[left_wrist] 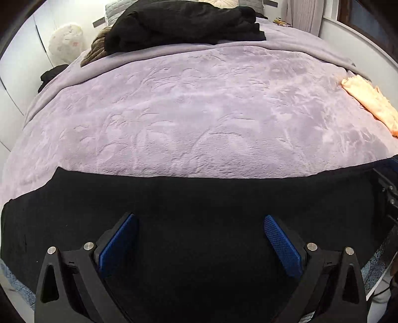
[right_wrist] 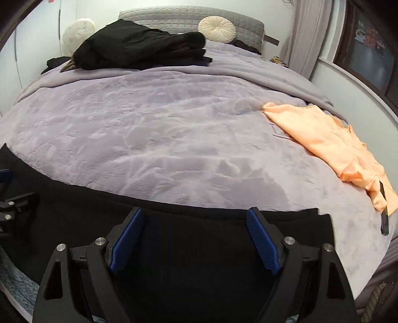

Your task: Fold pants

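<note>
Black pants [left_wrist: 199,198] lie spread flat in a wide band along the near edge of the lilac bed cover [left_wrist: 199,111]. My left gripper [left_wrist: 199,218] hovers over them, open, its blue pads [left_wrist: 119,246] wide apart with only flat cloth below. In the right wrist view the same pants [right_wrist: 199,261] end in a straight edge at the right. My right gripper [right_wrist: 194,211] is open above that end, with nothing pinched between its blue pads [right_wrist: 263,243]. Part of the other gripper's black frame [right_wrist: 10,206] shows at the left edge.
A peach garment [right_wrist: 323,139] lies at the bed's right side, a thin black object [right_wrist: 384,218] beside it. A pile of black clothes [right_wrist: 139,47] sits near the grey headboard [right_wrist: 174,17], with a round cream cushion [right_wrist: 216,28]. Wall and window are on the right.
</note>
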The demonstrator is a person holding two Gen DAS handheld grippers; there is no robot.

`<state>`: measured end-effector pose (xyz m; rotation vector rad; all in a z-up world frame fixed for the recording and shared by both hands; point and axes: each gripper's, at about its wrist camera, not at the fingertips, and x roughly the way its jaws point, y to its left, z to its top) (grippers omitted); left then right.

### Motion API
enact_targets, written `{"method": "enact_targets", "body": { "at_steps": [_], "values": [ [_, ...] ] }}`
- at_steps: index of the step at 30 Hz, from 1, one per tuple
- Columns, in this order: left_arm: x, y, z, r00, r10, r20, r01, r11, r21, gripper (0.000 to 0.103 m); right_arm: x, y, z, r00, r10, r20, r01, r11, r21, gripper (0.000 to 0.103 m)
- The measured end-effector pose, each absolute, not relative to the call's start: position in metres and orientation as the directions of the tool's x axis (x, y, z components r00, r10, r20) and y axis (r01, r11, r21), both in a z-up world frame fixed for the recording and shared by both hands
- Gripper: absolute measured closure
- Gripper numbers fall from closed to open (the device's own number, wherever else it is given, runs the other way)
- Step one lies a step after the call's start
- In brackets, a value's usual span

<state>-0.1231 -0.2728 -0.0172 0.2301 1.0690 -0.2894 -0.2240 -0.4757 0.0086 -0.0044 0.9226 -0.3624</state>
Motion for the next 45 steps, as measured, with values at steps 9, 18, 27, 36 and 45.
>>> {"method": "enact_targets", "body": {
  "at_steps": [9,18,27,36,45],
  "values": [
    [-0.128,-0.209,-0.011,0.501,-0.001,-0.865,0.195,0.974,0.112,0.001,-0.25,-0.488,0.023,0.508,-0.4,-0.763,0.436,0.883,-0.173,0.015],
    [-0.158,-0.221,-0.008,0.52,-0.034,-0.854,0.253,0.96,0.116,0.001,-0.242,-0.347,0.022,0.619,-0.065,-0.783,0.049,0.998,-0.044,0.015],
    [-0.162,-0.206,-0.018,0.528,-0.049,-0.848,0.264,0.958,0.109,0.001,-0.247,-0.368,-0.007,0.562,-0.066,-0.825,0.097,0.995,-0.013,0.0],
    [-0.146,-0.145,-0.008,0.552,0.006,-0.834,0.159,0.981,0.113,0.001,-0.267,-0.4,-0.01,0.561,-0.151,-0.814,0.193,0.98,-0.049,0.0],
    [-0.056,-0.123,-0.014,0.49,0.031,-0.871,0.081,0.993,0.081,0.001,-0.263,-0.395,-0.012,0.554,-0.2,-0.808,0.263,0.963,-0.058,0.0]
  ]
}}
